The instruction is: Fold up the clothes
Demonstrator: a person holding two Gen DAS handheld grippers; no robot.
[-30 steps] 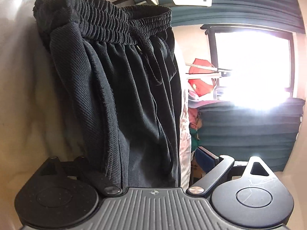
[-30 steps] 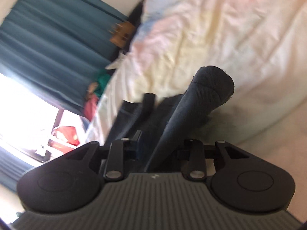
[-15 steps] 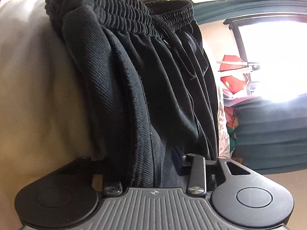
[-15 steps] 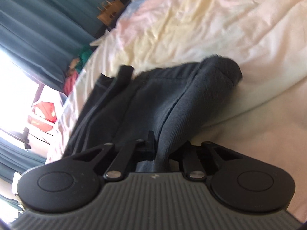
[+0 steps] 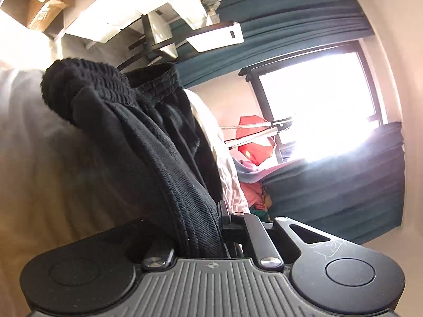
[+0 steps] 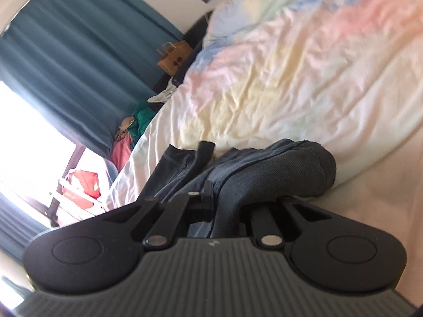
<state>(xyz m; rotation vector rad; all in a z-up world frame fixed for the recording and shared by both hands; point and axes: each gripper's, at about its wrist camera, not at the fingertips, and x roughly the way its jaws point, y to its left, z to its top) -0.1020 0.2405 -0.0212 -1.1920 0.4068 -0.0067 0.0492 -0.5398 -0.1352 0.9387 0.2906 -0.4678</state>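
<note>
Black drawstring sweatpants (image 5: 148, 153) lie on the pale bed cover (image 5: 39, 158), ribbed waistband at the far end. My left gripper (image 5: 203, 224) is shut on a thick fold of the sweatpants near its base. In the right wrist view the same sweatpants (image 6: 277, 169) look dark grey-blue, bunched into a rounded fold on the pastel bed cover (image 6: 304, 66). My right gripper (image 6: 219, 208) is shut on that fold, cloth pinched between the fingers; the fingertips are hidden by fabric.
Teal curtains (image 5: 330, 190) and a bright window (image 5: 317, 100) stand beyond the bed. A red bag (image 5: 253, 137) sits on a rack by the window. A brown paper bag (image 6: 174, 58) and a pile of coloured clothes (image 6: 132, 132) lie beside the bed.
The left gripper closed on the sweatpants a second ago and has since tilted, showing more room. The right gripper stayed shut on the fold and carried it low over the bed.
</note>
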